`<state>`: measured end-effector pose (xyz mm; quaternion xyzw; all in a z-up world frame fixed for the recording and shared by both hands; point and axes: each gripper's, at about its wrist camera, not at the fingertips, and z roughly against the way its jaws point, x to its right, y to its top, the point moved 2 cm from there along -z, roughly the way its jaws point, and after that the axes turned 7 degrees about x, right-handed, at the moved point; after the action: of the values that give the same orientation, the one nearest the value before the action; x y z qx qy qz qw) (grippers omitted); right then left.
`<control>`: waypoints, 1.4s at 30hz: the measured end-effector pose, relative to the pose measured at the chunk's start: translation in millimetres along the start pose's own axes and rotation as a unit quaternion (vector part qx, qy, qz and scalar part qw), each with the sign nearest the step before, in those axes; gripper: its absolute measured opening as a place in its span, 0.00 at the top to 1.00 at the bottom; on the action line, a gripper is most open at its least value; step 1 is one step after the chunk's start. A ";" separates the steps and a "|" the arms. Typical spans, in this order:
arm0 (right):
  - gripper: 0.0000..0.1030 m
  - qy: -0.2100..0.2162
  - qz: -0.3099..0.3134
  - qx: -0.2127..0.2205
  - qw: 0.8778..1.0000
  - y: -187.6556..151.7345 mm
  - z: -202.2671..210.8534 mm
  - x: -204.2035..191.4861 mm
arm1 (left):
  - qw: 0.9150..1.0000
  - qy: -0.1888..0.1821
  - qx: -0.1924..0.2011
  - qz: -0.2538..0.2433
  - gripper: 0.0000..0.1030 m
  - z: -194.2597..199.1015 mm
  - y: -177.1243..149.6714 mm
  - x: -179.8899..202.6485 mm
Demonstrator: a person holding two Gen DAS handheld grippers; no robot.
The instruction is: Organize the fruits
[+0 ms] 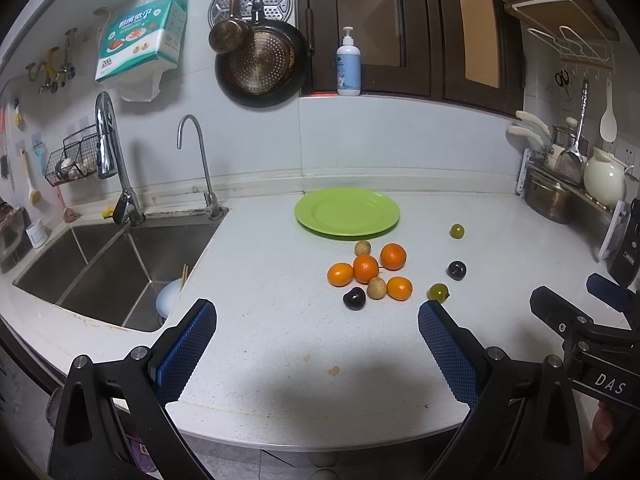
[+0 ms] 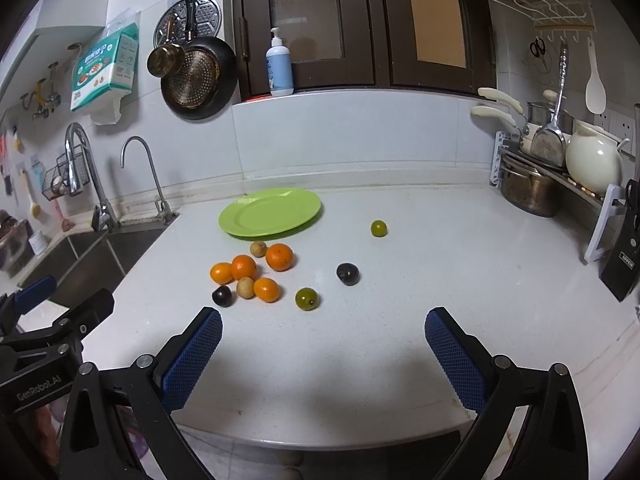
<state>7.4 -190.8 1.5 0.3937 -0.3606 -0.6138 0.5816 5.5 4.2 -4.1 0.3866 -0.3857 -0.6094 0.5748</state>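
A green plate (image 1: 347,213) (image 2: 270,212) lies empty at the back of the white counter. In front of it sits a cluster of several oranges (image 1: 365,268) (image 2: 279,257), two tan longans (image 1: 362,247) (image 2: 258,248) and a dark plum (image 1: 354,298) (image 2: 221,295). A second dark plum (image 1: 456,270) (image 2: 347,273) and two green fruits (image 1: 438,292) (image 2: 306,299), (image 1: 457,231) (image 2: 378,228) lie apart to the right. My left gripper (image 1: 316,322) is open and empty near the front edge. My right gripper (image 2: 323,330) is open and empty beside it.
A steel sink (image 1: 112,264) with two taps (image 1: 116,168) lies to the left, a white bowl (image 1: 168,298) in it. A dish rack with a pot (image 2: 528,192) and white jug (image 2: 592,160) stands at the right. A knife block (image 2: 624,256) stands at the far right.
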 end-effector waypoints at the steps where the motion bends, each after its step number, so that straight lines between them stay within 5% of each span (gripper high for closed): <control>1: 0.01 0.000 0.000 0.001 1.000 0.2 0.4 -0.1 | 1.000 0.001 0.001 0.000 0.00 0.5 0.4 -0.7; 42: 0.01 0.005 0.006 -0.008 1.000 -1.6 -6.5 -2.1 | 1.000 -0.004 -0.002 0.000 0.00 -2.6 0.3 -1.7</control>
<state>12.6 -188.5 -2.6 0.3900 -0.3555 -0.6113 0.5898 8.1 5.8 -4.9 0.3832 -0.3864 -0.6117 0.5741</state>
